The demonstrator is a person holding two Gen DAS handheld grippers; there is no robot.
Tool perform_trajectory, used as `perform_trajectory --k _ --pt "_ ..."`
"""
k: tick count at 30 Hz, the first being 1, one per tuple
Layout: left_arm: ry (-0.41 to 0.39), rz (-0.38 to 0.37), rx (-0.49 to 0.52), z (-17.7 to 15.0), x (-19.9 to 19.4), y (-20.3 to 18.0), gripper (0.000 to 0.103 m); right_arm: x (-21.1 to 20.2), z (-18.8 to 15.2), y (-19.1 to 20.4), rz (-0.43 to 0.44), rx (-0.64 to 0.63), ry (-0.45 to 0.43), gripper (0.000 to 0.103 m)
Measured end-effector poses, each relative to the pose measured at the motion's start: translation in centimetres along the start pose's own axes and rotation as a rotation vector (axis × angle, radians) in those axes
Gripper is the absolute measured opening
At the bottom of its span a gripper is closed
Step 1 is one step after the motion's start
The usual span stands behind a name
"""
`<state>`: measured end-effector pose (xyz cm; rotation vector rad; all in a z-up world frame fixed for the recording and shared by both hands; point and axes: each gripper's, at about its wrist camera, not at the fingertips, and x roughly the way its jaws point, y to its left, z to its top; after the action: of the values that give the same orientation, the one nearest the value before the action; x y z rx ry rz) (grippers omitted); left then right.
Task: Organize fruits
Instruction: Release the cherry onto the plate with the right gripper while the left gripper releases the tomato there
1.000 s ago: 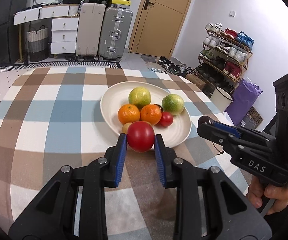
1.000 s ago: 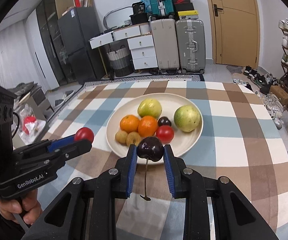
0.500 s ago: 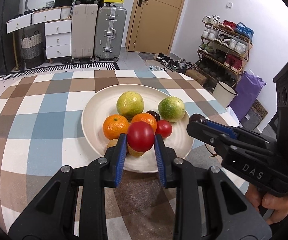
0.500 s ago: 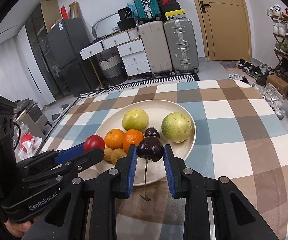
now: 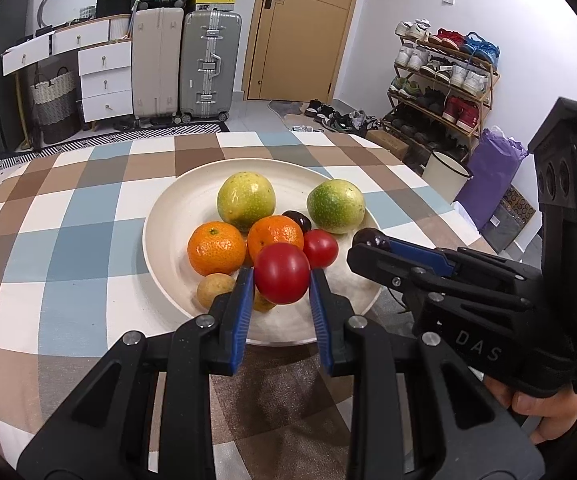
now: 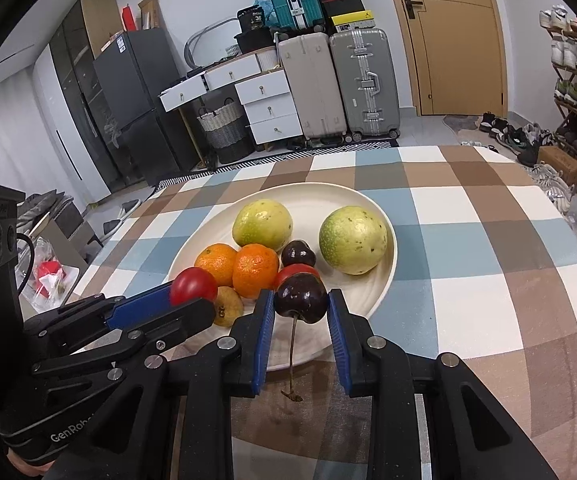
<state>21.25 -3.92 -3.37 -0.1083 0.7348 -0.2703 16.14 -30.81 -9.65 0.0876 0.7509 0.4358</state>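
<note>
The room is bright, with soft and even light. Both views are sharp, without motion blur. The fisheye bends straight lines strongly near the edges, and the corners are black. Small white glare spots sit on the red tomato point(image 5: 282, 274) and the dark cherry point(image 6: 301, 298). Soft shadows lie on the checked tablecloth point(image 5: 68, 248) under the grippers.

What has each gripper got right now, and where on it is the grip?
Left gripper: red tomato, pinched across its round sides. Right gripper: dark cherry, pinched across its body, with the stem hanging free below the jaws.
</note>
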Motion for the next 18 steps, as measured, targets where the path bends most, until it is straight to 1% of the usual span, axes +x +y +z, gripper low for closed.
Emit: perform_trajectory --k 3,4,5,6,9,11,13,15,16,17,18 --pt "0.005 0.003 0.0 -0.1 0.1 -0.1 0.025 -0.1 0.0 -0.2 -0.015 0.003 -0.007 0.028" --pt "0.006 0.006 0.0 -0.1 0.1 -0.1 0.025 -0.2 0.0 -0.3 -0.027 0.005 -0.014 0.032" --pt "0.004 0.007 0.001 -0.2 0.1 -0.1 0.025 -0.4 0.0 -0.4 -0.03 0.007 -0.021 0.039" --pt "0.001 0.006 0.0 -0.1 0.1 -0.1 0.025 -0.5 0.0 -0.5 -0.031 0.011 -0.028 0.041" --pt "-0.011 0.01 -0.003 0.0 -0.1 0.0 0.025 -1.4 0.0 -0.8 -0.037 0.014 -0.066 0.044" --pt "-0.018 0.017 -0.002 0.0 -0.3 0.1 0.026 -1.8 0.1 -0.9 -0.043 0.016 -0.079 0.049" --pt "-0.022 0.024 -0.008 0.1 -0.6 0.3 0.031 -2.0 0.1 -1.1 -0.04 0.021 -0.082 0.051" --pt "-0.029 0.031 -0.015 0.0 -0.9 0.7 0.043 -2.2 0.2 -1.1 -0.042 0.019 -0.082 0.056" --pt "-0.034 0.035 -0.018 -0.1 -1.1 1.0 0.046 -2.4 0.1 -1.0 -0.04 0.017 -0.083 0.064" --pt "-0.039 0.041 -0.023 -0.1 -1.4 1.2 0.052 -2.6 0.0 -1.0 -0.036 0.013 -0.086 0.071" --pt "-0.047 0.046 -0.029 -0.3 -1.8 1.4 0.058 -2.8 -0.1 -0.9 -0.034 0.009 -0.092 0.073"
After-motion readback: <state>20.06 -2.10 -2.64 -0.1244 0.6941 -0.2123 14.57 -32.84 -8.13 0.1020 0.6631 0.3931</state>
